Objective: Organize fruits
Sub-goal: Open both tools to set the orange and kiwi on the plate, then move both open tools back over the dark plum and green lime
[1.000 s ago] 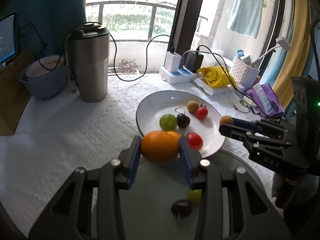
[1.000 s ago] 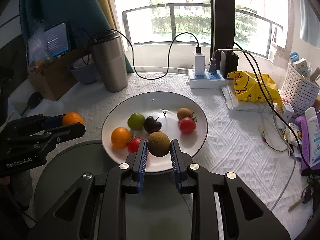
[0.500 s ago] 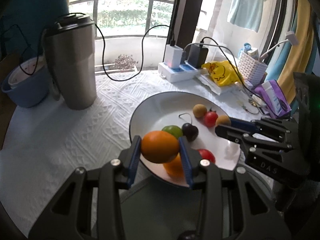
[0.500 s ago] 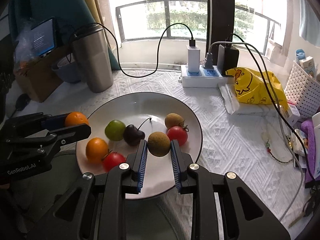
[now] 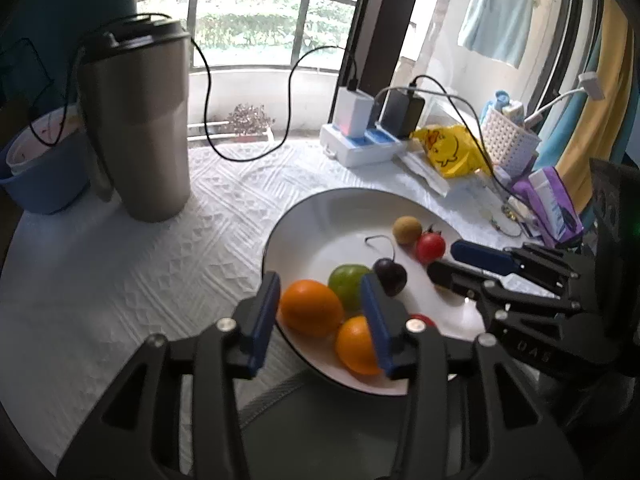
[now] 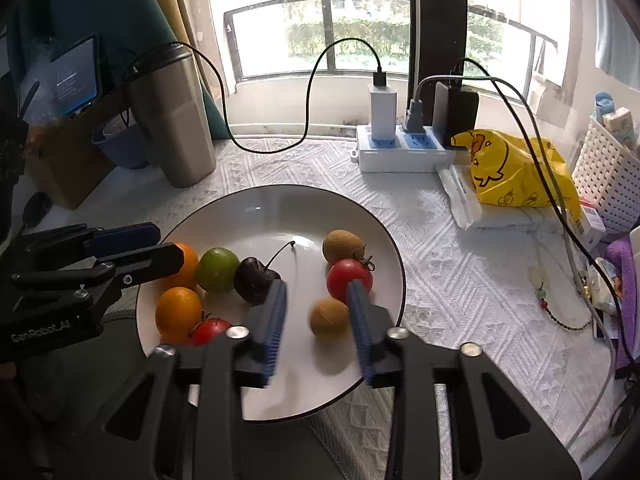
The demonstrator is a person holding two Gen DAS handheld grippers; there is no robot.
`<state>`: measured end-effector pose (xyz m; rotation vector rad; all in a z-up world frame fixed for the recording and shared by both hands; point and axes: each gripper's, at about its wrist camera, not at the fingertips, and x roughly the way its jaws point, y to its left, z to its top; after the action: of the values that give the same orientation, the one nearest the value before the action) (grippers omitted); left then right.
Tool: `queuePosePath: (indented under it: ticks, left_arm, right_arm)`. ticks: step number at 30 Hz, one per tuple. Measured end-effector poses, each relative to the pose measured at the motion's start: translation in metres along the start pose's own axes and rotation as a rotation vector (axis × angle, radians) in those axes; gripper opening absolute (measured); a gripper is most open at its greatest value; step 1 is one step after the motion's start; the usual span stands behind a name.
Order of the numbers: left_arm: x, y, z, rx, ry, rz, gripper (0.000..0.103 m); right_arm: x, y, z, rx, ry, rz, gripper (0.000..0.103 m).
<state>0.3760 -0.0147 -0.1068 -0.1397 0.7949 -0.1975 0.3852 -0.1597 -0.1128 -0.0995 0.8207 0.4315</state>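
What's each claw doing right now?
Left claw: open, orange between its fingers.
Right claw: open, brown fruit lying free on the plate.

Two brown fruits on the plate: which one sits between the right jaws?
The near brown fruit, lying loose on the plate between the open right gripper jaws. The far brown fruit sits behind the tomato.

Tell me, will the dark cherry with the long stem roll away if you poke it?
Probably a little. The cherry looks round and glossy, so it may slip and roll on the smooth white plate. Its curved stem could drag, and the green fruit touching it would likely block it on that side.
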Motion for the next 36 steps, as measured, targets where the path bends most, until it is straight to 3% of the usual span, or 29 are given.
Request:
queuePosePath:
  ticks: [17,36]
  left_arm:
    - [-0.058,-0.009,-0.013,0.003,-0.081,-0.012,0.044]
    - [-0.099,-0.003,-0.072,-0.034,-0.084,-0.025,0.044]
  right_arm:
    - [-0.047,0.024,-0.007,-0.025,-0.055,-0.006,0.037]
    - [-0.083,0.058,-0.044,-0.059,-0.052,-0.007,0.037]
